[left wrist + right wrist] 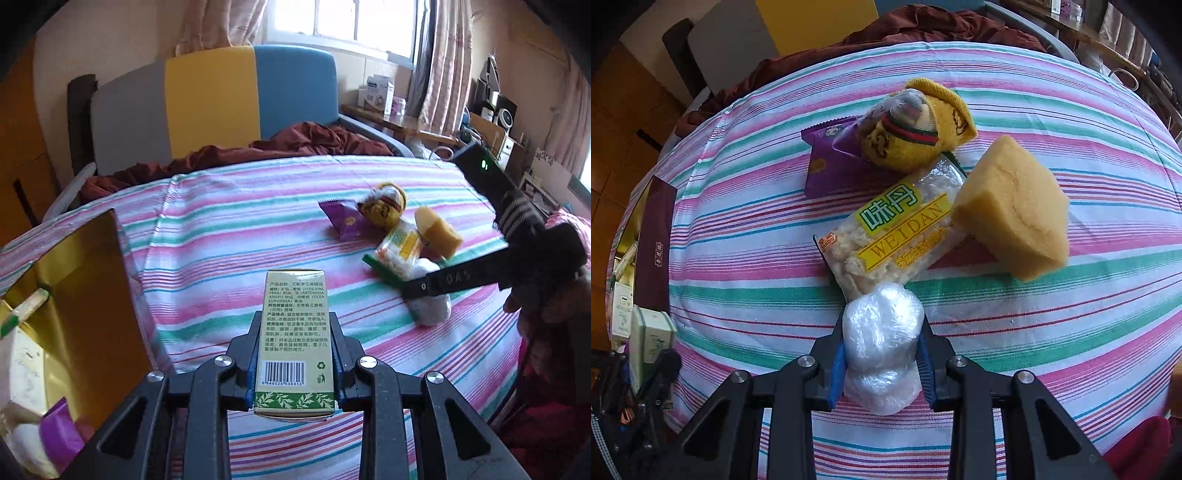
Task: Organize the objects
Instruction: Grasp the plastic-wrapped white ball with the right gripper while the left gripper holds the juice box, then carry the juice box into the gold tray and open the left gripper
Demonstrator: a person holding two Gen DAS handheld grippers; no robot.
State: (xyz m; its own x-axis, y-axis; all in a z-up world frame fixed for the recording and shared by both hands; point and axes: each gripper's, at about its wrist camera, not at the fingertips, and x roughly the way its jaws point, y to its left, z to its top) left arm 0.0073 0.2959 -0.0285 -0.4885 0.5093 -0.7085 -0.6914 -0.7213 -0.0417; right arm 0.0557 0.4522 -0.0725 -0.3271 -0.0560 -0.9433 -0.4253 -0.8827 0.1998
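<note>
My left gripper (295, 321) is shut on a pale green carton (295, 339) with a barcode, held above the striped bed sheet (236, 229). My right gripper (882, 332) is shut on a white plastic-wrapped bundle (882, 347), which also shows in the left wrist view (432, 306). Beyond it lie a Weidan snack pack (897, 236), a yellow sponge (1015, 210), a yellow knitted item in clear wrap (919, 129) and a purple sachet (831, 166). The left gripper with its carton (646, 347) shows at the far left of the right wrist view.
An open gold-lined box (85, 280) stands at the left, holding a purple sachet (59, 439) and other packs; its dark lid edge (653, 243) shows in the right wrist view. A maroon blanket (295, 140) and a headboard (210, 99) lie behind. A cluttered shelf (495, 122) is at right.
</note>
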